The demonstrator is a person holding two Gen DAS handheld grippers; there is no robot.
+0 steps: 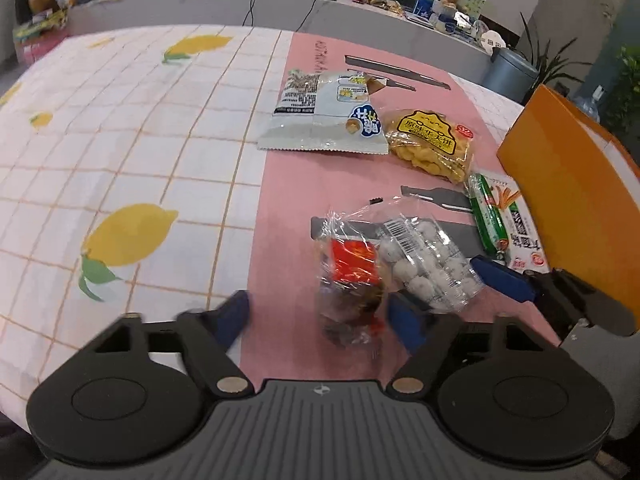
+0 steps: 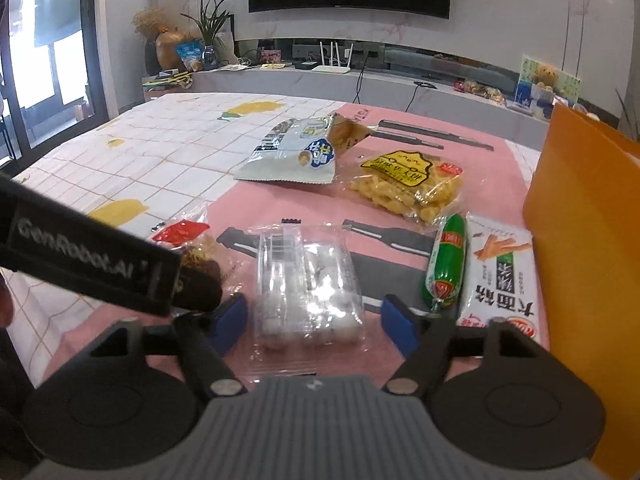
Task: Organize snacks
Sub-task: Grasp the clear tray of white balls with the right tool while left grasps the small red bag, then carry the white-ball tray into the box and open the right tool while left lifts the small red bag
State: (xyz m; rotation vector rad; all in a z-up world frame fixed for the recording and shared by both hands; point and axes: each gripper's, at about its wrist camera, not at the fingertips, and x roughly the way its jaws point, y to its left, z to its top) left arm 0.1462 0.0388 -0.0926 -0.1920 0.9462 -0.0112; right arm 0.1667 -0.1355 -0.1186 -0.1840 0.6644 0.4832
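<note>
**Two grippers, two clear packs, side by side**

We start at the right gripper [image 2: 312,322]: jaws stand about half open, straddling the clear pack of white balls [image 2: 308,284], with a gap between each blue pad and the wrap. Nothing is gripped. The pack's long axis runs near to far, in line with the fingers, so the jaws would meet its long sides.

The left gripper [image 1: 320,316] stands just to the left, also about half open. The red-label pack [image 1: 352,280] lies between its pads, toward the right one; whether that pad presses the wrap we cannot tell.

Further right lie the green sausage [image 2: 444,264] and the noodle-stick packet [image 2: 500,276]; the orange box [image 2: 588,240] stands at the right edge, nearer the right gripper.
</note>
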